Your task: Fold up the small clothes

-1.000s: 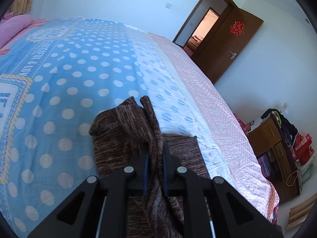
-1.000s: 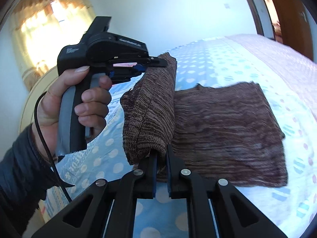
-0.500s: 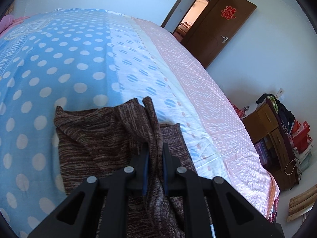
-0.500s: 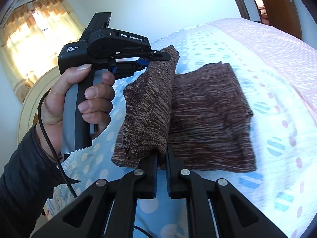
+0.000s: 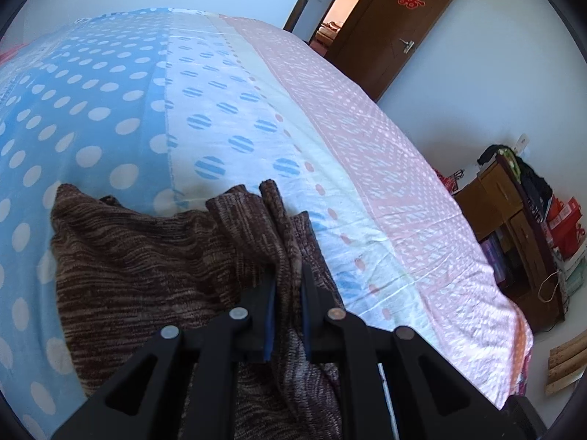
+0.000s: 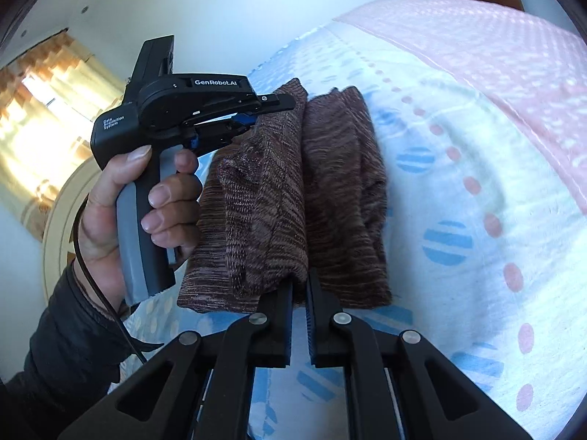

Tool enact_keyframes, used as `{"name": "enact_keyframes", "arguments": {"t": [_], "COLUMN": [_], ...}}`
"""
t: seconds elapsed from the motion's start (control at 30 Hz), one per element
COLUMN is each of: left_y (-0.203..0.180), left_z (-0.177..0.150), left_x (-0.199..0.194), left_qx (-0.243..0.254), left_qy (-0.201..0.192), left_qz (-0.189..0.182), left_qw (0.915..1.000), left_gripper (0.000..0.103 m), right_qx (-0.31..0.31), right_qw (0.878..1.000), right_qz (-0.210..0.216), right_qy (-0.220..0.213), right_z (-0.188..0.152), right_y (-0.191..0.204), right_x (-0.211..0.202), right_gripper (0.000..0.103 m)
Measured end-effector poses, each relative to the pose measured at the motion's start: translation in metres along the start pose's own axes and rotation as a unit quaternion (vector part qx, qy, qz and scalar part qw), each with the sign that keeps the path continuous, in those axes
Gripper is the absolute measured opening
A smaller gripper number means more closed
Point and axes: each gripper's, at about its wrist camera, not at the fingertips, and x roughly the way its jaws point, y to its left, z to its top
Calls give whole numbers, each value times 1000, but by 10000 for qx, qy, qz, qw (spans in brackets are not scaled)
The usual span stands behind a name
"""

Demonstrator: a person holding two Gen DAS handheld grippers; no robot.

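A brown striped knitted garment (image 5: 146,256) lies on the bed, partly folded over itself. My left gripper (image 5: 288,275) is shut on its far edge, and a ridge of cloth stands up between the fingers. My right gripper (image 6: 300,286) is shut on the near edge of the same garment (image 6: 264,198). In the right wrist view the left gripper (image 6: 282,104) is held in a hand and pinches the raised fold. The lifted layer hangs between both grippers over the flat layer (image 6: 345,183).
The bed has a sheet (image 5: 110,110) with blue dots, a white band and a pink band (image 5: 367,139). A brown door (image 5: 396,22) stands open at the far wall. A wooden cabinet (image 5: 513,227) with clutter stands right of the bed. A curtained window (image 6: 44,117) is at the left.
Both grippers carried the lifted fold across the flat half toward the pink side of the bed. The visible flat part has narrowed in the right wrist view. Both stay shut on the cloth.
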Motion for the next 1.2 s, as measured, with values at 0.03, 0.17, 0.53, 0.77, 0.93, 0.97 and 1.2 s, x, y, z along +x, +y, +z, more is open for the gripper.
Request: {"name": "enact_keyframes", "arguments": {"t": [0.03,0.17,0.53,0.77,0.93,0.97,1.2], "left_y": [-1,-14,31,67,65,65,77], "left_z": [0,-5,-81,-126,-124,-125,-131], "left_x": [4,9,-76,-62,-55,-56,-56], "left_qx": [43,307,669,475,546,554,278], "left_qy": [-5,-155,-945,-677,-770,-770,-594], "left_qz": [45,291,1019,1180,1161,1173,1202], "left_qw": [10000,9990,9880,9896,9887,9886,9906], "left_gripper": [13,21,73,73,79,82,101], "right_qx": [149,439,-254,-823,-950,-901,-456], "right_qw": [9999,9989,9937,9846,9843,9827,9801], "right_qz": [39,45,-932,-1134,-1448,-1599,-1933], "right_qy": [47,182,-576,-1050,-340,-238,-44], "right_z": [0,1,-3,23,64,68,33], "right_y": [-7,-24,-5,31,35,29,-7], "right_x": [0,-1,-39,-42,12,22,18], "right_gripper": [4,4,5,7,40,27,16]}}
